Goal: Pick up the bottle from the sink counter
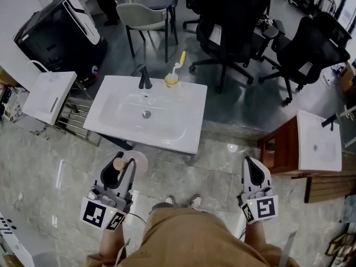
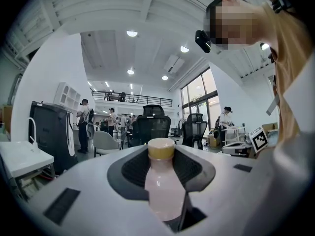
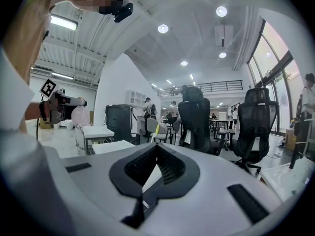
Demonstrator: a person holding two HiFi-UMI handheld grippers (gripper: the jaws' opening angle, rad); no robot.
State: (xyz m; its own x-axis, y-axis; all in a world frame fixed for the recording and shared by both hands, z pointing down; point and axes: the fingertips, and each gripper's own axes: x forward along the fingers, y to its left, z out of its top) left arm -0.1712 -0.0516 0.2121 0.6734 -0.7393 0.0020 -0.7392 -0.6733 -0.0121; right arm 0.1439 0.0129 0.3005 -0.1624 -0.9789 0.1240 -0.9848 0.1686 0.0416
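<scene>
Slippage looks the main hazard: left gripper (image 1: 121, 170) pinches the pink bottle (image 2: 165, 186) by its smooth body, held level over hard floor (image 1: 222, 160), clear of the sink counter (image 1: 192, 121), so any loosened squeeze drops it; right gripper (image 3: 156, 156) pressed together, empty.

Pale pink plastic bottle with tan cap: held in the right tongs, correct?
No, it's the left tongs that hold the pale pink plastic bottle with tan cap, as the left gripper view shows; the right tongs hold nothing.
</scene>
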